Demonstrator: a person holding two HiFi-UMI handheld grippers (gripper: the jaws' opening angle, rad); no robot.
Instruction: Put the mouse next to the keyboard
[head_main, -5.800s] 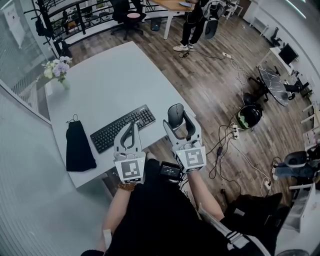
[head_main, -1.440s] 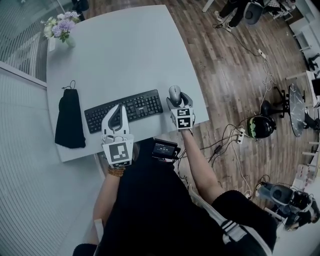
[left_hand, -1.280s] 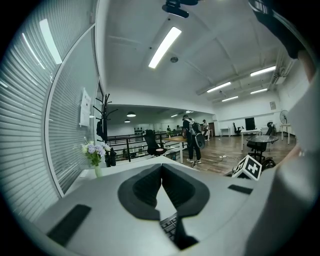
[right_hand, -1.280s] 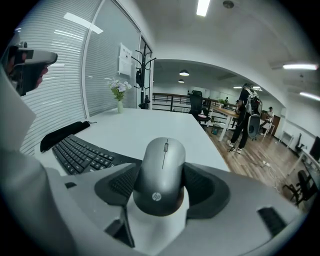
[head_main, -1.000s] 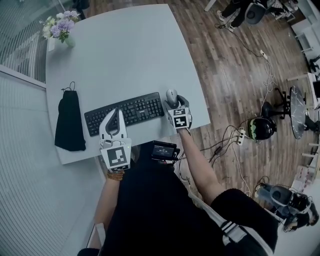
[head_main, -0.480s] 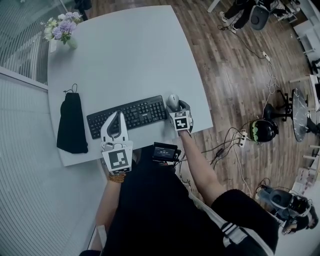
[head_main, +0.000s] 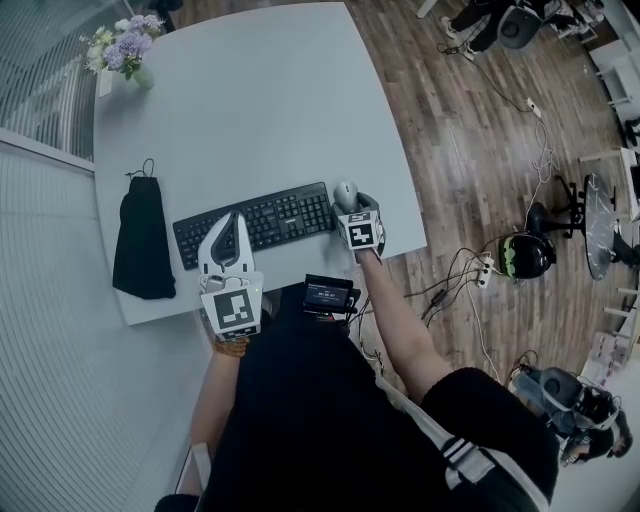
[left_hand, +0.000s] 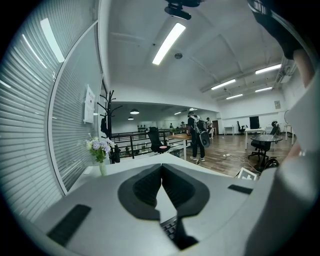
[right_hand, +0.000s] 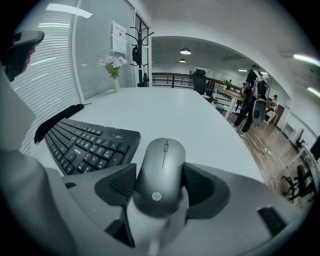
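grey hp mouse (right_hand: 160, 172), long axis along jaws, wheel end fwd, pinched in right hand-held gripper (right_hand: 160, 184) beside keyboard (right_hand: 85, 145); left hand-held gripper (left_hand: 161, 171) pressed together.

Grey HP mouse (right_hand: 160, 172), pinched in the right gripper (right_hand: 159, 189), sits lower centre, nose pointing away. Black keyboard (right_hand: 85, 145) lies flat just left of it.

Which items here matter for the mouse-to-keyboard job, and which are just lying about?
In the job:
- grey oval mouse, held between the jaws of the right gripper
- black keyboard, just left of the mouse
- white table

Lying about:
- black cloth pouch
- vase of pale flowers
- left gripper, jaws together, empty
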